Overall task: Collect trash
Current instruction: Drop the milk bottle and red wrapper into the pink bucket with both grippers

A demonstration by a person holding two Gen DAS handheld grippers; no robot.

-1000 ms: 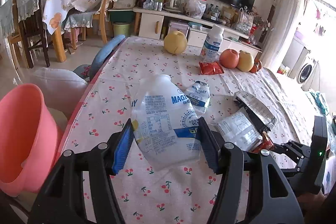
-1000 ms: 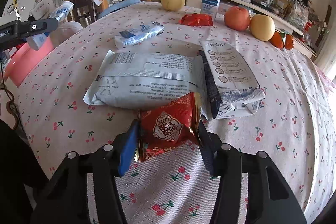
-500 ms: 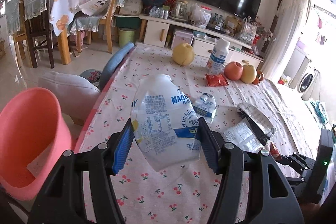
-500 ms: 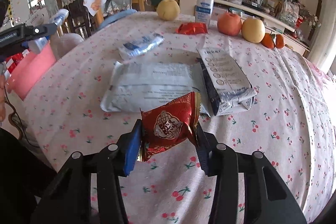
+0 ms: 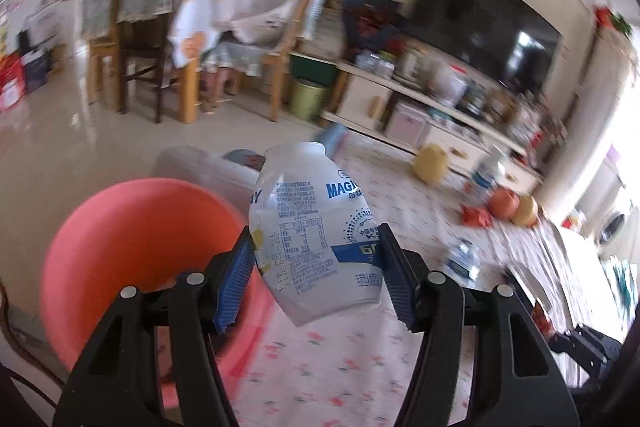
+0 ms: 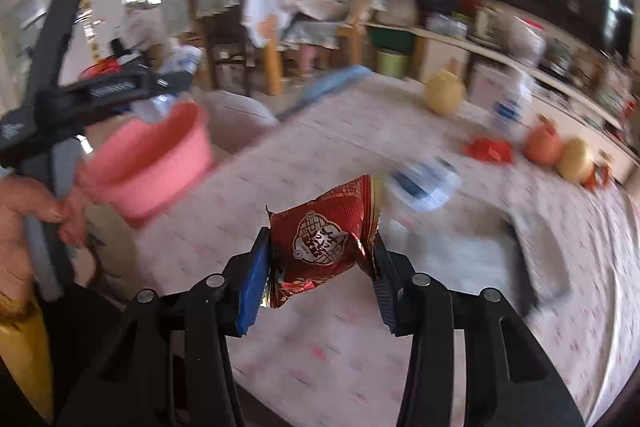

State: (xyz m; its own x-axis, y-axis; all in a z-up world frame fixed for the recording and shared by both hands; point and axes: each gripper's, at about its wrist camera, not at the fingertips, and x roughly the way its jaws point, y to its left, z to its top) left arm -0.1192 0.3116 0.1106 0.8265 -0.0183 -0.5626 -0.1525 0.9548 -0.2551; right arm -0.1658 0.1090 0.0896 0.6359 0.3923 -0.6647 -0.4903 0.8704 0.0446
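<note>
- The left gripper (image 5: 316, 275) is clamped on a squashed white plastic bottle (image 5: 316, 231); the pink bin (image 5: 132, 247) lies at nine o'clock of it.
- The right gripper (image 6: 318, 279) pinches a red snack wrapper (image 6: 326, 239) above the floral tablecloth (image 6: 360, 359); the bin sits at ten o'clock.

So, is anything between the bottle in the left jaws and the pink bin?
Nothing visible. The bottle is held beside the bin, whose open mouth shows no cover. The bin's far side is hidden behind the left gripper.

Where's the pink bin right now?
Off the table's left edge: left wrist view shows the pink bin lower left, just behind the held white bottle; right wrist view shows it mid-left.
</note>
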